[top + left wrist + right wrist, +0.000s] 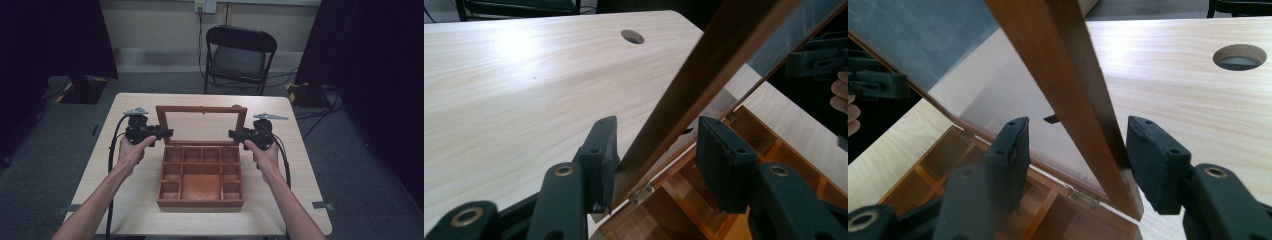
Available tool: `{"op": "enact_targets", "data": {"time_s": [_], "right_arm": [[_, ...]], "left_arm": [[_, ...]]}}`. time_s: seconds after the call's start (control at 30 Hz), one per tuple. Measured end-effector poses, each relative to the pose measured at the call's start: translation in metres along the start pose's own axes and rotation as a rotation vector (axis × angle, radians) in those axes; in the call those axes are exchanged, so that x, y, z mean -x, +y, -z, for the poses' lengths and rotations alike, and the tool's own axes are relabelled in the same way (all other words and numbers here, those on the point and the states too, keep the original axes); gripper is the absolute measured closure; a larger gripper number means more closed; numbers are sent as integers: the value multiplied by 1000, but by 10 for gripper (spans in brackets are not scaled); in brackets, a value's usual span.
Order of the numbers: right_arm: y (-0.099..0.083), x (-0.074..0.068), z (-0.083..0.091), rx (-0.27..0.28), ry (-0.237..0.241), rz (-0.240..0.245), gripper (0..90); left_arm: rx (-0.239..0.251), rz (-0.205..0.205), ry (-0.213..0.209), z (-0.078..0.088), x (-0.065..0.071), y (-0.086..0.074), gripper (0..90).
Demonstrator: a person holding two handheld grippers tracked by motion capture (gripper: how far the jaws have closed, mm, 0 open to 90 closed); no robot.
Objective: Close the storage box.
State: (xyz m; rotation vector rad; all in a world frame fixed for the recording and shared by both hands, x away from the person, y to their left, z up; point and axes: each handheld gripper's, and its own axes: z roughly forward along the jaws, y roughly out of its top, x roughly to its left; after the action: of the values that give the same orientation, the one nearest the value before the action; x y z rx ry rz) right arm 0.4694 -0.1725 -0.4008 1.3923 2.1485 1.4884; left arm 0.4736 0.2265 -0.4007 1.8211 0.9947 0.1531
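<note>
The brown wooden compartment box sat mid-bench, its glass-paned wooden lid standing upright at the box's twelve o'clock edge. To move the lid well, both sides probably wanted equal, steady guidance about the hinges. The left hand-held gripper straddled the lid's nine o'clock stile, one pad touching; the right hand-held gripper stood parted, unclamped, around the three o'clock stile.

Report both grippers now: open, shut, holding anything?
Left gripper: open, jaws astride the lid frame, one jaw touching it.
Right gripper: open, jaws astride the lid's other side, not clamped.
</note>
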Motion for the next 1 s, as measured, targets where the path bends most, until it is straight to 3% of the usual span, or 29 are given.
{"op": "enact_targets", "data": {"time_s": [0.37,0.73,0.8,1.0], "right_arm": [[-9,-2,7,-22,-10,-28,400],[-14,-5,11,-27,-12,-8,398],[-15,-6,12,-32,-7,-8,392],[-15,-9,12,-43,-9,2,375]], "left_arm": [[-13,-13,-14,5,5,-3,493],[-29,-28,-7,10,11,-8,472],[-23,-9,-19,11,12,-9,448],[-15,-2,-2,11,14,-13,382]]}}
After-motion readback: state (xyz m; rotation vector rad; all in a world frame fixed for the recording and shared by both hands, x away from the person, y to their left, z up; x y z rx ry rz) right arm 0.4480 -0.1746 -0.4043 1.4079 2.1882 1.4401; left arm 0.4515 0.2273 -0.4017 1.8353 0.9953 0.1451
